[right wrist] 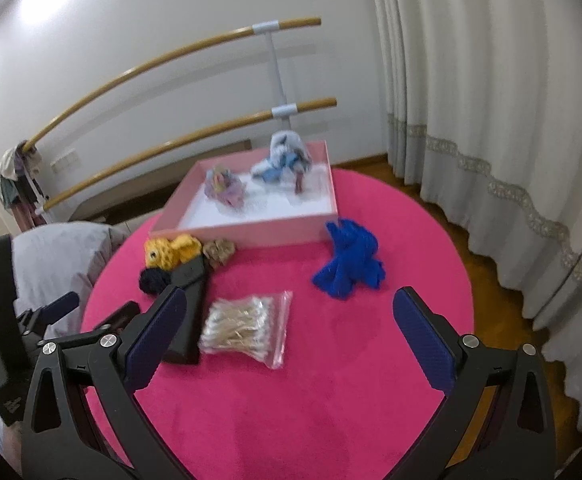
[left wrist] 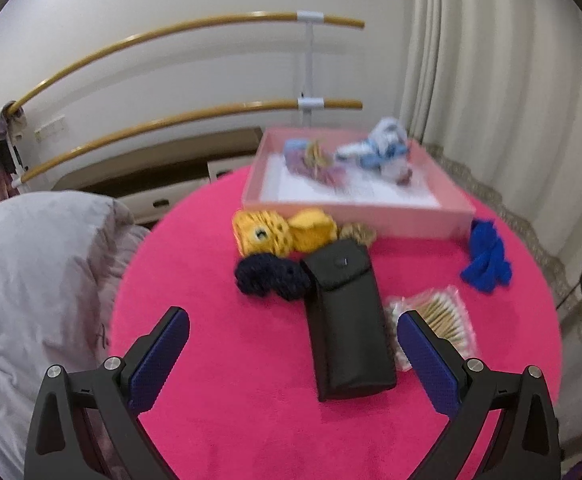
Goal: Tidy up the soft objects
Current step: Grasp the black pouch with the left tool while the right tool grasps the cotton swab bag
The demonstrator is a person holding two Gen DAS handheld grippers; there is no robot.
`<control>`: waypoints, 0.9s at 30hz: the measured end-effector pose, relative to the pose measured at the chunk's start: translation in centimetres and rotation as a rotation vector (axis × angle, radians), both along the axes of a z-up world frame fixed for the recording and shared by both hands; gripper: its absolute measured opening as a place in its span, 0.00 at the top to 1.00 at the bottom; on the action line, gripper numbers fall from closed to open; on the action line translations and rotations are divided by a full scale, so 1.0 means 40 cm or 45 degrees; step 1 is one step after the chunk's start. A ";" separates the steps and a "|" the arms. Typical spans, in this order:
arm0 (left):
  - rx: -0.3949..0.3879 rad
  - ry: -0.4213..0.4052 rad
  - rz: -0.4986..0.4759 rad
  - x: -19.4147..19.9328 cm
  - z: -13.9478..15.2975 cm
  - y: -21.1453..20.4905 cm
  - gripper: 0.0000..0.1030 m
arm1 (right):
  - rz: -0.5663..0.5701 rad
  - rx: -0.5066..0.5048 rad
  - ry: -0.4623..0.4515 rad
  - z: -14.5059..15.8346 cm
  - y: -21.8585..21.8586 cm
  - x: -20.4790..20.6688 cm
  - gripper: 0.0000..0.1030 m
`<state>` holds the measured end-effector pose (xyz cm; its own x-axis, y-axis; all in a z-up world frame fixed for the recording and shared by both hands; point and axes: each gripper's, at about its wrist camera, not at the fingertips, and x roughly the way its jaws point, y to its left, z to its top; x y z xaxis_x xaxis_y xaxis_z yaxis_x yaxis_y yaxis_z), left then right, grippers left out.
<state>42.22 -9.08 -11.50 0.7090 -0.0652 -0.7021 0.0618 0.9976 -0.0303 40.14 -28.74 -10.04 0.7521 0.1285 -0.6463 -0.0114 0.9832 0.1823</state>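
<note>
A pink tray [left wrist: 351, 210] [right wrist: 247, 232] stands at the back of the round pink table and holds a pastel scrunchie bundle [right wrist: 225, 188] and a white-blue soft item [right wrist: 285, 158]. In front of it lie a yellow knit piece [left wrist: 279, 234] [right wrist: 171, 250], a tan scrunchie [right wrist: 219, 252], a dark navy knit piece [left wrist: 269, 276] [right wrist: 153, 280] and a bright blue knit piece [left wrist: 485, 258] [right wrist: 349, 266]. My left gripper [left wrist: 293, 322] is open and empty above the black pouch [left wrist: 347, 320]. My right gripper [right wrist: 291, 304] is open and empty, above the table's middle.
A clear bag of cotton swabs [right wrist: 245, 326] [left wrist: 443, 320] lies right of the black pouch. A grey padded garment [left wrist: 39, 280] sits at the table's left. Wooden ballet bars [left wrist: 195, 116] and white curtains [right wrist: 491, 100] stand behind.
</note>
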 end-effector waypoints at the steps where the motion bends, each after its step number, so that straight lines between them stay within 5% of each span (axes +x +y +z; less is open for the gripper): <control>1: 0.005 0.018 -0.002 0.013 -0.015 -0.007 0.00 | 0.005 -0.002 0.015 -0.013 0.000 0.006 0.00; 8: 0.054 0.104 -0.028 0.100 -0.119 -0.051 0.00 | 0.028 0.004 0.109 -0.095 0.004 0.054 0.00; 21: -0.059 0.188 -0.137 0.188 -0.204 -0.067 0.01 | 0.053 0.026 0.205 -0.172 0.029 0.103 0.00; 23: -0.103 0.201 -0.161 0.196 -0.209 -0.061 0.09 | 0.057 0.031 0.216 -0.180 0.033 0.109 0.00; 27: -0.155 0.195 -0.231 0.192 -0.206 -0.060 0.41 | 0.061 0.040 0.229 -0.189 0.035 0.119 0.00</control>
